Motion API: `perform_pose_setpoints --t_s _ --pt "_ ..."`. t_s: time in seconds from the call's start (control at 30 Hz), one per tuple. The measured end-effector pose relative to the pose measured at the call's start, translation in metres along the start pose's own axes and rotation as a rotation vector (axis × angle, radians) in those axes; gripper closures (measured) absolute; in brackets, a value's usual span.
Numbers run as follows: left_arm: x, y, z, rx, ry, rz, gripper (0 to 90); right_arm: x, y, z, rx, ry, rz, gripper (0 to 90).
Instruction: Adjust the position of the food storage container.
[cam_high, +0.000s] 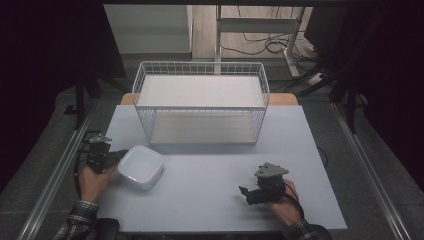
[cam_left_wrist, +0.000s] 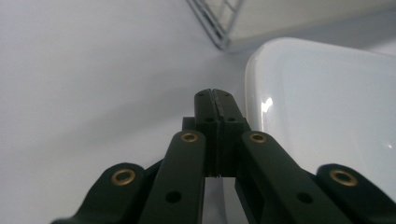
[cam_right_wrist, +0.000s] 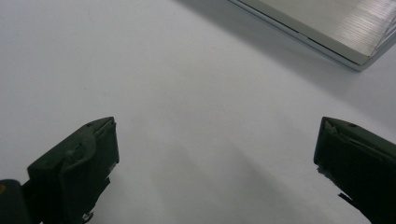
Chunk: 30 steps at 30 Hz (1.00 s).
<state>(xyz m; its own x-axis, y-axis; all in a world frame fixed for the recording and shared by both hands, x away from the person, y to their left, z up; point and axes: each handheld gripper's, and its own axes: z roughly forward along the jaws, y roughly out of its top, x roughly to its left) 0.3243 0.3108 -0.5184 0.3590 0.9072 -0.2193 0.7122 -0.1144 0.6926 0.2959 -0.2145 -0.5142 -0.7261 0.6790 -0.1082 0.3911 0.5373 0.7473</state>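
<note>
A white square dish (cam_high: 141, 166) with rounded corners lies on the pale table at the front left. My left gripper (cam_high: 120, 155) is at the dish's left edge, held by a hand in a plaid sleeve. In the left gripper view its jaws (cam_left_wrist: 215, 95) are pressed together with nothing between them, and the dish (cam_left_wrist: 327, 116) lies just to their right. My right gripper (cam_high: 244, 193) is low over the bare table at the front right, pointing left. Its jaws (cam_right_wrist: 217, 128) stand wide apart with only the tabletop between them.
A white wire basket rack (cam_high: 200, 67) with two flat shelves stands at the back middle of the table (cam_high: 225, 200). Its lower corner (cam_left_wrist: 215, 28) is just beyond the dish, and its lower shelf edge (cam_right_wrist: 336, 28) lies ahead of the right gripper. Metal rails run along both table sides.
</note>
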Motion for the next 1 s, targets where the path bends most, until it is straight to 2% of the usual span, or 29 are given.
perform_pose_setpoints --t_s 0.23,0.33,0.43,0.53,0.57,0.7,0.77,0.97,1.0 --pt "-0.021 -0.009 -0.004 0.017 -0.020 0.012 90.0 0.000 0.000 0.000 0.006 -0.005 0.005 0.1" --pt "-0.025 -0.014 -0.008 0.019 -0.031 0.003 90.0 0.000 0.000 -0.001 0.006 -0.007 0.006 0.1" --pt "-0.031 -0.030 -0.015 0.030 -0.055 -0.012 90.0 -0.001 0.000 -0.001 0.007 -0.008 0.010 0.1" --pt "-0.036 -0.038 -0.018 0.040 -0.055 -0.015 90.0 -0.001 0.000 -0.001 0.007 -0.009 0.018 0.1" --pt "-0.039 -0.044 -0.020 0.043 -0.070 -0.025 90.0 -0.001 0.000 -0.001 0.002 -0.008 0.024 0.1" --pt "-0.047 -0.047 -0.018 0.052 -0.089 -0.034 90.0 -0.002 0.001 -0.001 -0.006 -0.008 0.038 0.1" --pt "-0.053 -0.047 -0.016 0.062 -0.102 -0.029 90.0 -0.002 0.000 -0.002 -0.011 -0.010 0.043 0.1" --pt "-0.079 -0.041 -0.005 0.080 -0.138 0.034 90.0 -0.004 0.001 -0.003 -0.009 -0.014 0.057 0.1" --pt "-0.079 -0.041 -0.005 0.080 -0.138 0.034 90.0 -0.004 0.001 -0.003 -0.009 -0.014 0.057 0.1"
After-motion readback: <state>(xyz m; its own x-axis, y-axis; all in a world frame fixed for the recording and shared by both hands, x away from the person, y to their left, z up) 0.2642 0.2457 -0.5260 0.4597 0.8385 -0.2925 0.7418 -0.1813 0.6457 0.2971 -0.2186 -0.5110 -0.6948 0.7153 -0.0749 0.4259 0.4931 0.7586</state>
